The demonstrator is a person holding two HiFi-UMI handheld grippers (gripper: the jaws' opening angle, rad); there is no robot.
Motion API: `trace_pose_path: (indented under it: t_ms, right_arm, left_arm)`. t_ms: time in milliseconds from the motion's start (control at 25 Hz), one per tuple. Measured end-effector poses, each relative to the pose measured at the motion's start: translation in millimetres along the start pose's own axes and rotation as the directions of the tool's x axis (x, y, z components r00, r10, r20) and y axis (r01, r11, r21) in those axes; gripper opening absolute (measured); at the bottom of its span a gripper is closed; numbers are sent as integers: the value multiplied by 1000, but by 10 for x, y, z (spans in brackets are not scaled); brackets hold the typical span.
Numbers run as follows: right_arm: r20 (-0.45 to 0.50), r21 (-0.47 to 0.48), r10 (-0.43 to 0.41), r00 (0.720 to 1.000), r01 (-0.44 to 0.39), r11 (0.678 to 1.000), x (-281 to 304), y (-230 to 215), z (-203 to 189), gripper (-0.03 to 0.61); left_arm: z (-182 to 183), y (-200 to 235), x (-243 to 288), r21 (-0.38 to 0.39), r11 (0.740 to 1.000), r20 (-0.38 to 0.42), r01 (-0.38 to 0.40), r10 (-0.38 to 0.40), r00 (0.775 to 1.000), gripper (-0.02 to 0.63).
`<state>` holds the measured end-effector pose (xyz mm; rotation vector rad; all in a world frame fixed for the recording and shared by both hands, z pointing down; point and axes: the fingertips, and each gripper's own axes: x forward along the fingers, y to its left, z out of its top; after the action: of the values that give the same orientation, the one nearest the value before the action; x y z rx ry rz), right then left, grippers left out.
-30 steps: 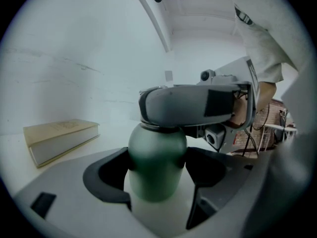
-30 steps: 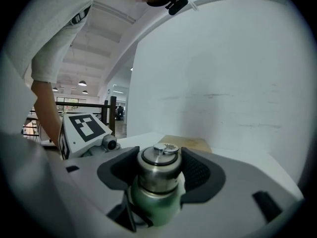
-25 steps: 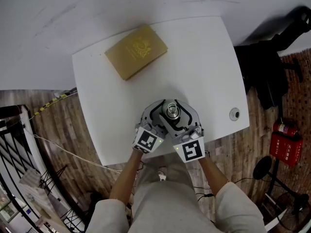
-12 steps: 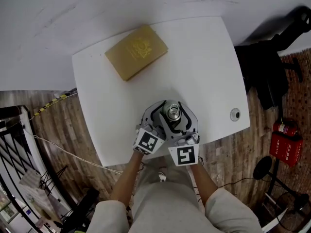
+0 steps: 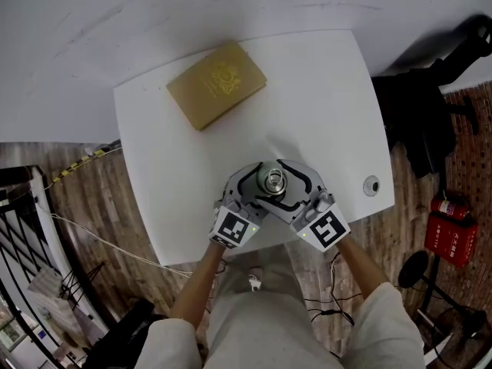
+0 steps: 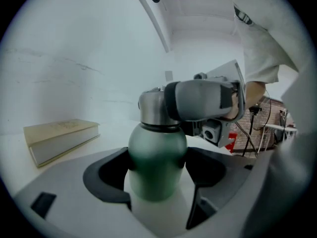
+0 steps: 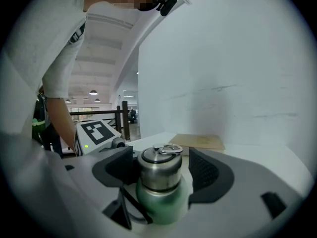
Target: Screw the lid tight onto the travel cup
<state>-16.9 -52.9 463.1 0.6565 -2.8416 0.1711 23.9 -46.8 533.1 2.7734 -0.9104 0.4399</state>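
1. We see the travel cup (image 5: pixel 271 180) standing upright on the white surface (image 5: pixel 323 91), near its lower edge, in the lower centre of the head view.
2. The left gripper (image 6: pixel 157 172) comes in from the lower left. Its fingers (image 6: pixel 106 177) are closed on the cup's green body, with a dark pad pressing on each side.
3. The right gripper (image 7: pixel 162 168) comes in from the lower right and sits higher, level with the steel lid (image 7: pixel 158 165).
4. Its fingers (image 7: pixel 210 175) have just been opening and now stand wide. The lid is between them, and a clear gap shows at the pad on the right of the right gripper view. We cannot tell whether the other pad touches the lid.
5. The lid sits on the cup's neck, with a small metal ring (image 7: pixel 170 149) on top.
6. A tan book (image 5: pixel 217 83) lies flat toward the upper left of the surface, well apart from the cup.
7. A small round fitting (image 5: pixel 371 184) sits near the surface's right edge.
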Motion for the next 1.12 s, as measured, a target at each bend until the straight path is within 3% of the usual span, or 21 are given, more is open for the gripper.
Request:
trace_pose_path:
  t_ms: [120, 240, 400, 520, 680, 880, 1120]
  right_arm:
    - [-47, -54, 133, 990, -135, 989, 80, 39, -22, 347]
    - [-82, -87, 213, 974, -220, 972, 122, 67, -41, 342]
    - [-109, -102, 281, 954, -292, 951, 126, 95, -42, 310]
    - [-105, -95, 288, 952, -298, 950, 128, 122, -63, 273]
    - [-76, -85, 210, 975, -216, 973, 111, 87, -75, 270]
    - [-41, -57, 30, 999, -32, 998, 127, 5, -74, 270]
    - [-5, -23, -209, 978, 209, 978, 109, -92, -65, 270]
  left_arm:
    - [0, 14, 0, -1, 1000, 1, 0, 0, 1000, 345]
    - [1, 6, 3, 2, 1000, 0, 1, -1, 1000, 345]
    - [-1, 4, 4, 0, 1000, 2, 1, -1, 1000, 345]
    - [-16, 9, 4, 1, 1000, 2, 2, -2, 1000, 345]
    - [-11, 4, 6, 0, 1000, 1, 2, -2, 1000, 345]
    - [-16, 13, 5, -2, 1000, -1, 3, -3, 1000, 345]
    - [-20, 8, 9, 0, 1000, -1, 3, -3, 1000, 345]
